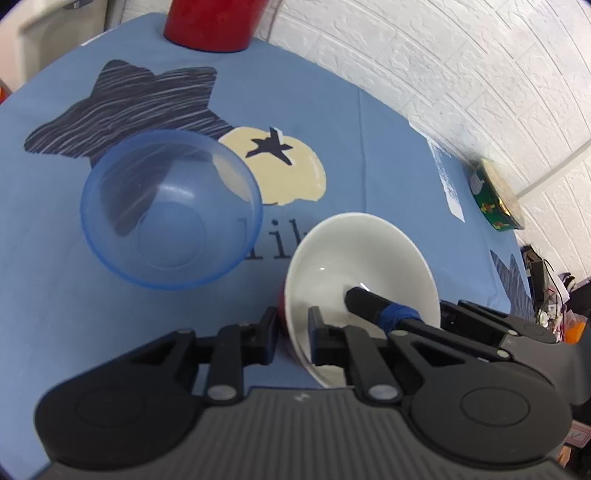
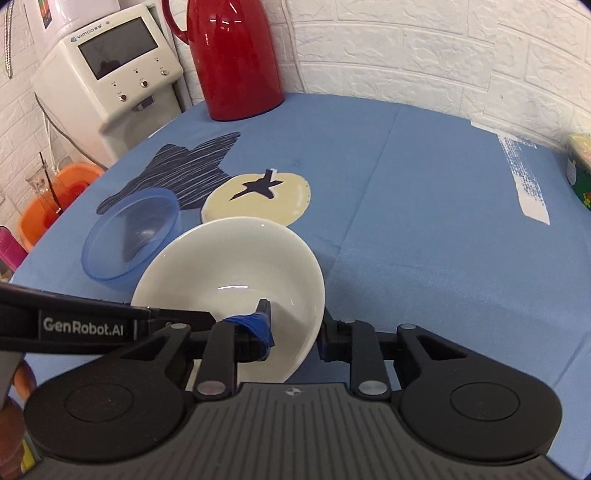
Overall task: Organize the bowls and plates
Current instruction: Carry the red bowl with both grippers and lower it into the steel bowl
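Observation:
A white bowl with a red outside [image 1: 354, 258] [image 2: 229, 273] is held tilted just above the blue tablecloth. My left gripper [image 1: 293, 325] is shut on its near-left rim, one finger outside, one inside. My right gripper [image 2: 295, 325] is shut on its right rim, with a blue-taped finger [image 2: 255, 325] inside the bowl; that finger also shows in the left wrist view [image 1: 373, 302]. A clear blue plastic bowl [image 1: 171, 210] [image 2: 129, 240] sits upright on the cloth just left of the white bowl.
A red jug [image 2: 232, 55] [image 1: 214, 26] stands at the table's far edge. A white appliance [image 2: 107, 70] stands behind the table's left. A green box [image 1: 496, 194] [image 2: 580, 173] lies at the right edge by the brick wall. An orange bucket [image 2: 55, 199] sits below left.

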